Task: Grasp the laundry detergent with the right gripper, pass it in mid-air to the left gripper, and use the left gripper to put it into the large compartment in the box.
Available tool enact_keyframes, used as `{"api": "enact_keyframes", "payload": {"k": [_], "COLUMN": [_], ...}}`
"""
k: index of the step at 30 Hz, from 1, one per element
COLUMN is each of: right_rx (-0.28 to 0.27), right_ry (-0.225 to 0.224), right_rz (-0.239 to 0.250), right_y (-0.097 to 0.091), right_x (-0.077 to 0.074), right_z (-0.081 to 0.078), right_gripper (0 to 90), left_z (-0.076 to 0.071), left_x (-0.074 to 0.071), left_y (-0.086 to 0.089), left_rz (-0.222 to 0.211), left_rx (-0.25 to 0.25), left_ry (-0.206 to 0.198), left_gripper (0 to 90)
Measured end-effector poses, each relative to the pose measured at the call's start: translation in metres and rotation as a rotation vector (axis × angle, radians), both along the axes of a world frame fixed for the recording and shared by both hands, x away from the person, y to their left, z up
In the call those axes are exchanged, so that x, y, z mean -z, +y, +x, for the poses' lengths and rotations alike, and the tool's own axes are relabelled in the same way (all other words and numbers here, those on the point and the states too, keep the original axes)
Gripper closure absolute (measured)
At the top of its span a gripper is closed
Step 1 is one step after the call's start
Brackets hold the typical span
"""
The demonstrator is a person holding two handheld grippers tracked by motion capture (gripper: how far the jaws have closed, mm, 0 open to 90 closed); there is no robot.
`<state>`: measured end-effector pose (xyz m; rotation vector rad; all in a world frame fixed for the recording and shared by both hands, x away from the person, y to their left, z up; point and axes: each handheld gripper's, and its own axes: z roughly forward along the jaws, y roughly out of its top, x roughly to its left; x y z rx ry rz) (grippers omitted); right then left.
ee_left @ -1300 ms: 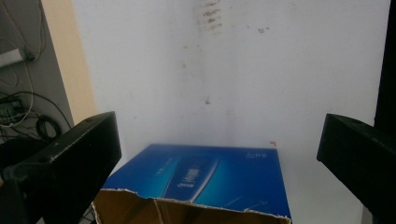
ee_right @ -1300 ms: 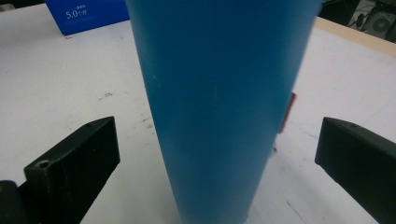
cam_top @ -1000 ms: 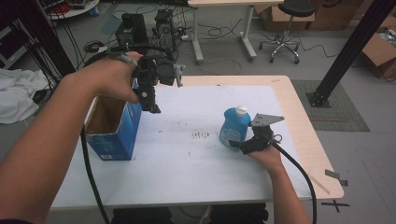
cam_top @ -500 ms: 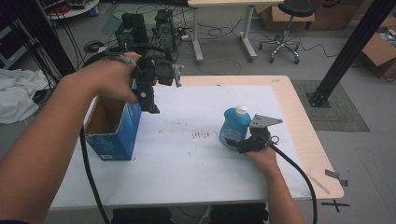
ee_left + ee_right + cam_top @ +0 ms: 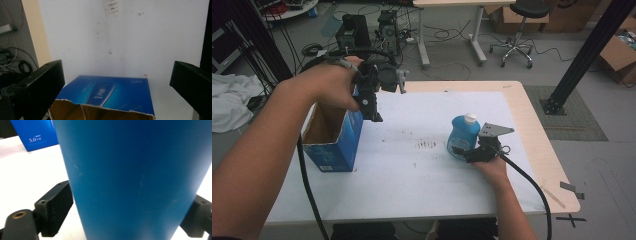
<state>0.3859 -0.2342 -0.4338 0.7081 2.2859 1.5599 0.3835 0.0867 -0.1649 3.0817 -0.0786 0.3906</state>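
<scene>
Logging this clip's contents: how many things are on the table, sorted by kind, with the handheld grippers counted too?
Blue bottle with white cap, standing between the right gripper's jaws: 1
Open blue cardboard box at the table's left: 1
Handheld grippers, the left gripper open above the box and the right gripper at the bottle: 2
Total: 4

Smooth matt plastic bottle [image 5: 461, 135]; glossy printed cardboard box [image 5: 337, 145] with torn brown edge; table [image 5: 422, 170] matt white, scuffed, wood-look rim
</scene>
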Motion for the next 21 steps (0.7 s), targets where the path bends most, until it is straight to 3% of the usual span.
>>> {"api": "enact_keyframes", "payload": {"k": [10, 21], "right_rx": [-0.003, 0.030], "right_ry": [-0.015, -0.025], "right_rz": [0.012, 0.001], "right_y": [-0.0007, -0.0017], "right_x": [-0.0011, 0.0005], "right_z": [-0.0008, -0.0015], "right_gripper": [19.4, 26.2], "left_z": [0.0005, 0.0008], "left_x": [0.0007, 0.0014], "left_y": [0.0003, -0.0009], "left_rz": [0.000, -0.008], "left_rx": [-0.004, 0.002], "left_ry": [0.002, 0.007], "left_gripper": [0.1, 0.2]}}
